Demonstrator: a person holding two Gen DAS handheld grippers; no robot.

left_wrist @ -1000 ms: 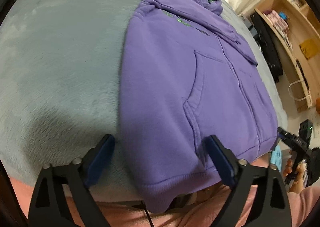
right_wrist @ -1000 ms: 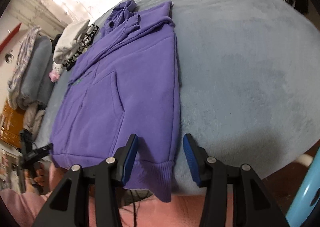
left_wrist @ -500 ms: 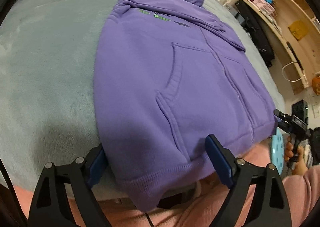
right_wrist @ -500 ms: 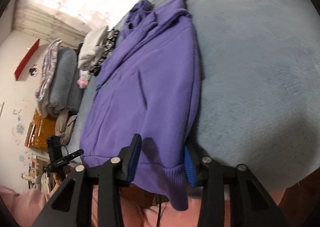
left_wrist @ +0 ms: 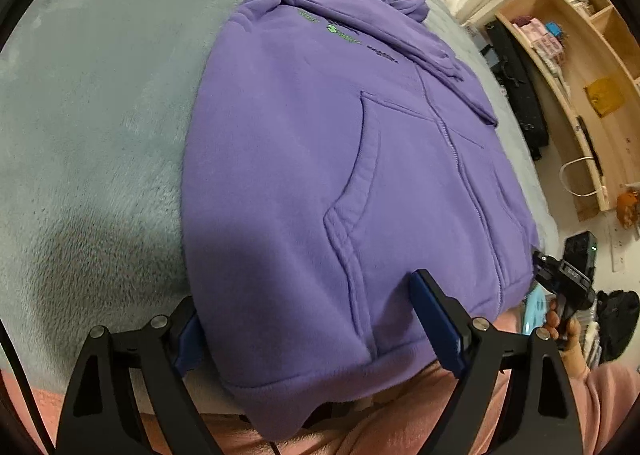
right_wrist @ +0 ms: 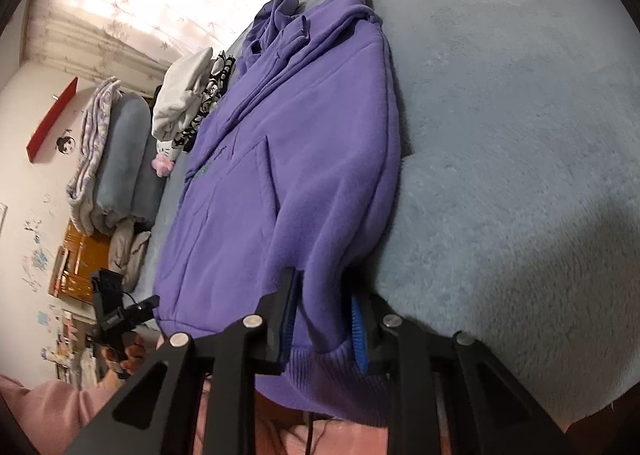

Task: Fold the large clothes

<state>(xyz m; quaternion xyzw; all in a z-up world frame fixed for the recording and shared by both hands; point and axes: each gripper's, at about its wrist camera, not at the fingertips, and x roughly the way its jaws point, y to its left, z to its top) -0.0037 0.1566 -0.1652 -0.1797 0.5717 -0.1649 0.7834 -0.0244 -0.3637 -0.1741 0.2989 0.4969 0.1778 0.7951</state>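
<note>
Purple fleece fills both wrist views: a zip-front hoodie lies front-up on a grey-blue plush bedcover, hood at the far end, ribbed hem at the near edge, where it droops over the side of the bed toward the person's pink clothing.

In the left wrist view, the left gripper stands wide and released over the hem's left corner. Its left blue pad sits just off the garment's side edge, on the bedcover, partly tucked behind the cloth; its right pad rests on top of the fleece near the kangaroo pocket. The corner of the hem lies between the two fingers, but the pads are not pinching it.

In the right wrist view, the right gripper is at the hem's other corner, and its jaws are closing. A raised fold of the hoodie's side edge stands bunched between the two fingers, the blue pads pressing it from either side, with the ribbed cuff of the hem spilling out below them. The bedcover lies just to the right of that fold.

Each gripper shows small at the edge of the other's view, held in a hand with a pink sleeve. Folded bedding is stacked at the far side, and a wooden shelf unit stands beyond the bed.
</note>
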